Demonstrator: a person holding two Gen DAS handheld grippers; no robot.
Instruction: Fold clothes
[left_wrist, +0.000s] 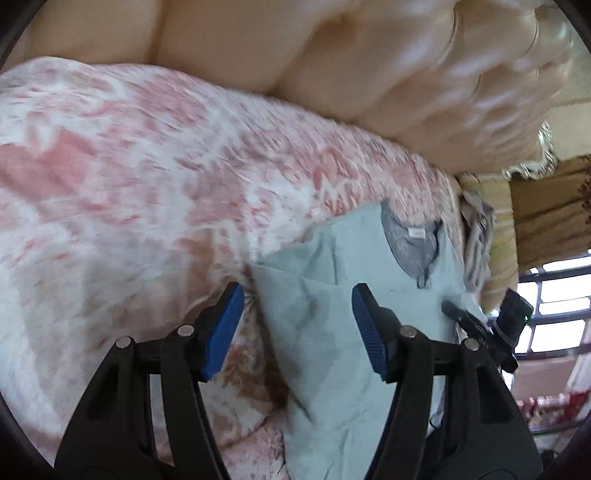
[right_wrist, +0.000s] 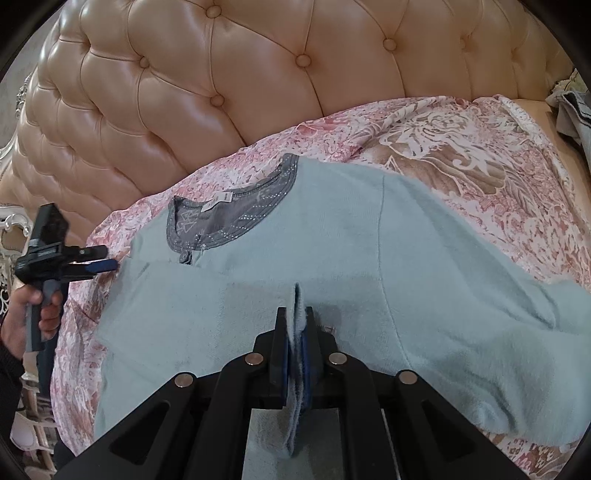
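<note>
A pale-blue shirt (right_wrist: 332, 240) lies partly folded on the floral bedspread (right_wrist: 480, 155) — the right gripper (right_wrist: 295, 332) clamped on a pinched fold, the left gripper (left_wrist: 295, 328) spread and empty above it — further folds apparently remaining.

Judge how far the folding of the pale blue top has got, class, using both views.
Done: the pale blue top lies on the floral bedspread, one sleeve side turned in. In hand: the right tool is shut on a fold of its fabric; the left tool is open, holding nothing. Left: the other side still lies spread, and the final fold remains.
</note>
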